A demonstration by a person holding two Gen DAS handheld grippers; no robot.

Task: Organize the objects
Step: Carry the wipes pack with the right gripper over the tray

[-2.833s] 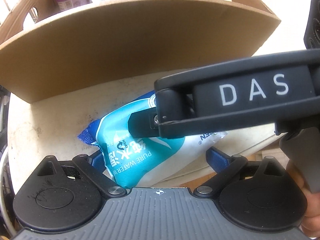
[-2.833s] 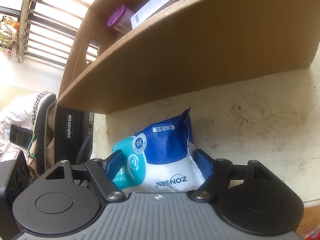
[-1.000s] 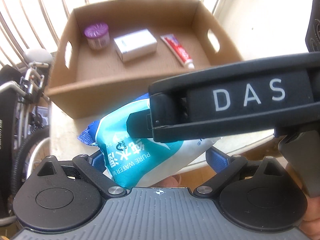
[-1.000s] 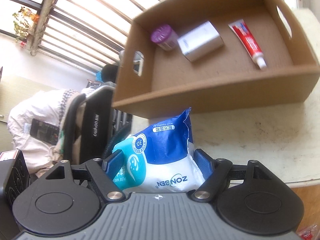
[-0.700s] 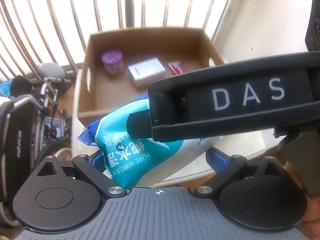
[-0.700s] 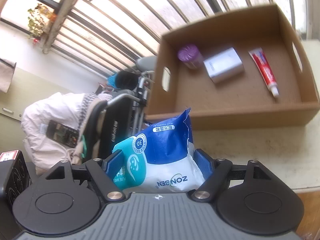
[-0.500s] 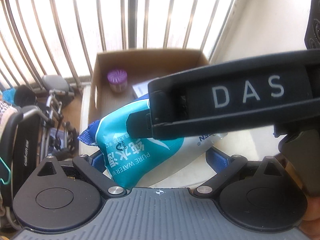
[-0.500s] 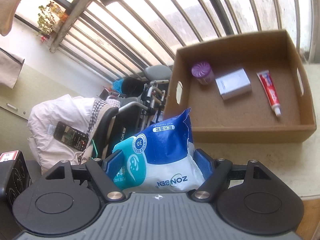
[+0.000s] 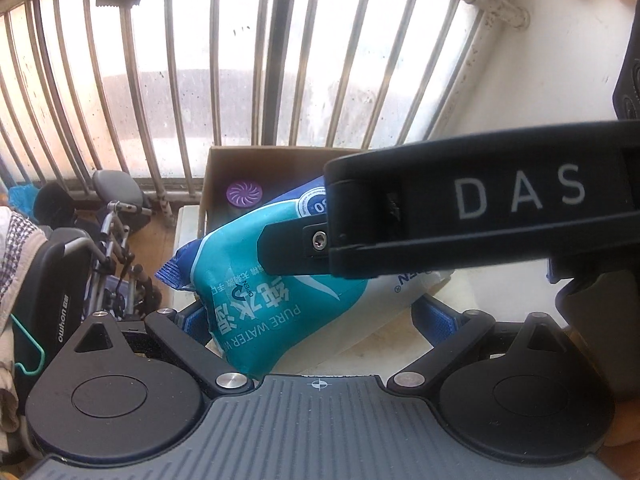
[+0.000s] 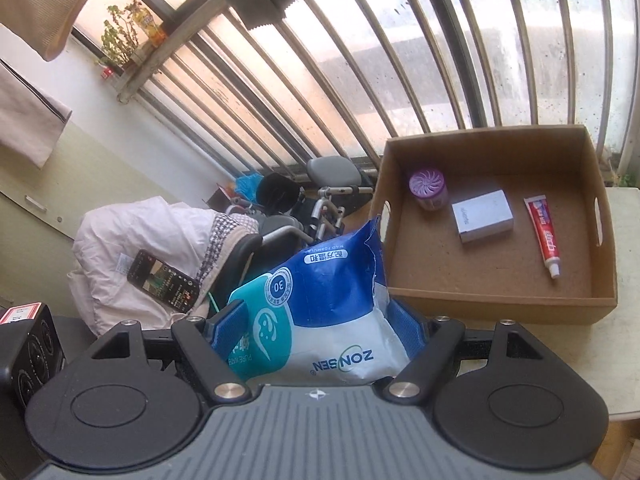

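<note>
A blue, teal and white pack of wet wipes (image 10: 320, 312) is held high above the table. My right gripper (image 10: 316, 320) is shut on its end. My left gripper (image 9: 312, 320) has blue pads on both sides of the same pack (image 9: 260, 292), and the right gripper's black body (image 9: 480, 204) crosses over it in the left wrist view. Below stands a cardboard tray (image 10: 460, 292); it holds a purple-lidded jar (image 10: 427, 190), a small white box (image 10: 482, 216) and a red toothpaste tube (image 10: 544, 236).
The tray stands on a cream table (image 10: 624, 360) by a barred window (image 10: 400, 60). To the left, off the table, are a wheelchair (image 10: 276, 236), a pile of clothes with a phone (image 10: 162, 276) on it, and a black seat back (image 9: 60, 320).
Both grippers have lifted the wipes pack up and away from the table. The tray, once close in front, now lies far below with its contents in full view.
</note>
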